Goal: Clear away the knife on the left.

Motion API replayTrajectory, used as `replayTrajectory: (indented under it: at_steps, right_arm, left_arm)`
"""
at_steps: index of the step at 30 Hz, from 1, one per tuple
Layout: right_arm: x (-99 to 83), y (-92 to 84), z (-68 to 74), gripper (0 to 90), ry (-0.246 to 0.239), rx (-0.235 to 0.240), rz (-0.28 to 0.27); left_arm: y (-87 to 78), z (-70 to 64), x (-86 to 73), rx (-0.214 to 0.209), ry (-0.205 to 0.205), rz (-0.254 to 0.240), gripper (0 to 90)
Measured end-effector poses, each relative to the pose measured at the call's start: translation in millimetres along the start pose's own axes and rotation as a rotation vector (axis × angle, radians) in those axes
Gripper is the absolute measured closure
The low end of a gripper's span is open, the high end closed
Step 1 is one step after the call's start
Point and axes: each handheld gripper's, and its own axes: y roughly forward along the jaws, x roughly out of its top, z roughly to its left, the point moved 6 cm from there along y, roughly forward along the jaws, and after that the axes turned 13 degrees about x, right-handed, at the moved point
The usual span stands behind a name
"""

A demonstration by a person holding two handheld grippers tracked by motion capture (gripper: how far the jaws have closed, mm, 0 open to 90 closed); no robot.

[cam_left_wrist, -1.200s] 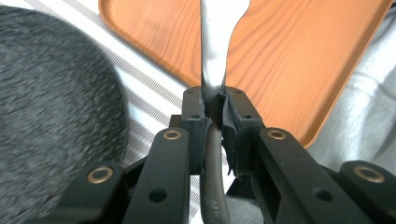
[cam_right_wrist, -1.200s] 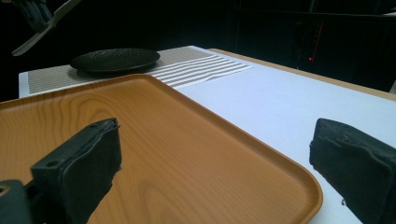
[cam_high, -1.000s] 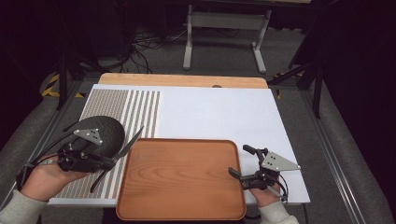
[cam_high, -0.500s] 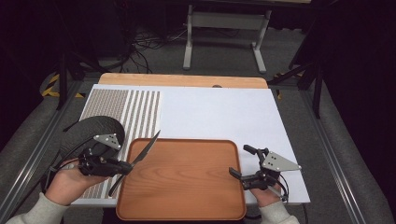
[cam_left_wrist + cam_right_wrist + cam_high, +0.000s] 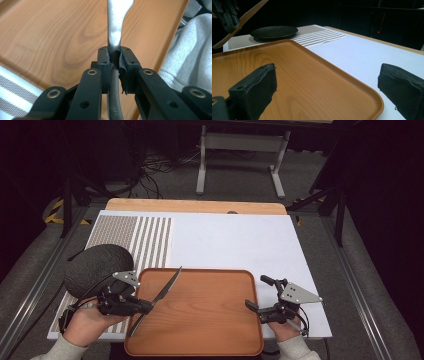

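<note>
Over the left edge of the wooden tray (image 5: 200, 320), the left claw (image 5: 147, 306) is clenched on a long metal utensil (image 5: 167, 289), which seems to be a knife, though the high view is too small to be sure. The claw grips it about the middle. The bright end points toward the far left corner of the tray, and the darker end hangs toward the near edge of the surface (image 5: 235, 240), beside the tray's left rim. In the left gripper view, the two pads (image 5: 105, 62) press on the shaft of the utensil (image 5: 115, 30) from both sides, and the wood grain of the tray (image 5: 50, 37) lies under it. The utensil is lifted and slanted; it does not lie on the tray.

The tray sits at the near edge of the surface, in the middle. Just beside its far left corner, a dark round plate (image 5: 97, 267) rests on the striped mat (image 5: 145, 237) at the left side of the surface.

At the right edge of the tray, the right claw (image 5: 255, 292) is released, with nothing between its jaws. In the right gripper view, one finger (image 5: 255, 87) stands over the tray (image 5: 312, 82) and the other over the white surface (image 5: 367, 57), so the tray's rim passes between them.
</note>
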Motion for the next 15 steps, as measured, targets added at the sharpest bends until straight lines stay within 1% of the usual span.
replayTrajectory:
  at_steps: [3,5,7,10,11,12,14,15]
  right_arm:
    - [0.0,0.0,0.3,2.7,-0.001,0.000,0.000]
    - [-0.1,-0.2,0.3,2.7,0.000,0.000,0.000]
    - [-0.2,-0.1,0.2,2.7,-0.001,0.000,0.002]
    - [-0.3,0.1,0.2,2.7,-0.002,0.000,0.003]
    - [-0.3,0.1,0.0,2.7,-0.002,0.000,0.003]
    - [-0.4,0.2,0.0,2.7,-0.001,0.000,0.003]
    - [-0.5,0.9,0.2,2.7,-0.002,0.002,0.007]
    - [-0.5,1.1,0.4,2.7,-0.002,0.002,0.006]
  left_arm:
    - [3.3,-1.7,0.4,0.004,0.008,-0.016,79.9]
    - [4.3,-2.3,0.0,-0.004,0.006,-0.026,79.9]
    - [6.5,-3.7,-1.5,-0.013,-0.001,-0.025,79.9]
    - [10.8,-5.1,-3.9,-0.008,0.005,-0.018,79.9]
    - [11.8,-6.0,-4.2,-0.012,0.000,-0.016,79.9]
    - [13.1,-5.9,-4.5,-0.011,0.008,-0.008,79.9]
    - [15.2,-6.3,-4.4,-0.006,0.011,-0.004,79.9]
    - [16.1,-7.0,-4.6,-0.012,0.004,0.000,79.9]
